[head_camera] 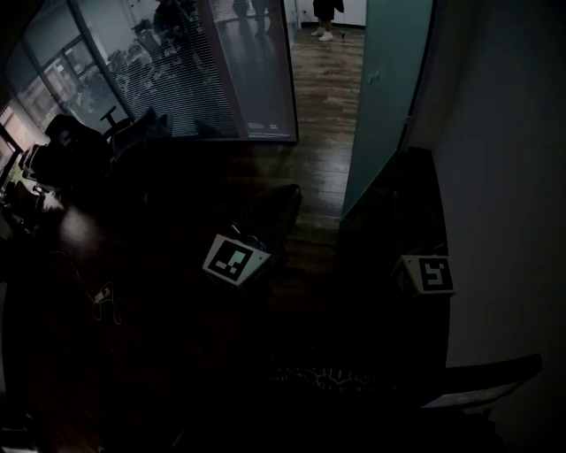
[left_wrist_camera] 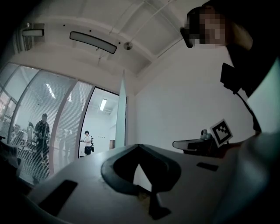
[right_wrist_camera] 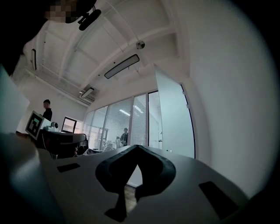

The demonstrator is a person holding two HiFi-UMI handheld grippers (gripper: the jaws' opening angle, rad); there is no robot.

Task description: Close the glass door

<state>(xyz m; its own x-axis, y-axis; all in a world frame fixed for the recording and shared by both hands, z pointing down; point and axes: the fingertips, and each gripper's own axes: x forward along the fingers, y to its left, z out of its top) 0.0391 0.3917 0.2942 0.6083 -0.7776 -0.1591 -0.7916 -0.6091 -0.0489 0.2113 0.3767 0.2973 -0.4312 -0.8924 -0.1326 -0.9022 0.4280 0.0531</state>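
Note:
The glass door (head_camera: 389,88) is a frosted teal panel that stands swung open ahead, against the white wall on the right. Seen edge-on in the left gripper view, the door (left_wrist_camera: 121,114) is a thin upright strip; in the right gripper view the door (right_wrist_camera: 173,120) shows its broad face. My left gripper (left_wrist_camera: 138,145) is shut with nothing in it, and its marker cube (head_camera: 236,261) is low in the dark middle of the head view. My right gripper (right_wrist_camera: 137,146) is also shut and empty, its cube (head_camera: 427,274) further right. Both are short of the door.
A glass partition with blinds (head_camera: 177,71) runs along the left of the doorway. Wooden floor (head_camera: 323,106) leads out to a corridor where a person (head_camera: 325,18) stands. Dark office chairs (head_camera: 80,142) stand at the left. The white wall (head_camera: 504,177) bounds the right.

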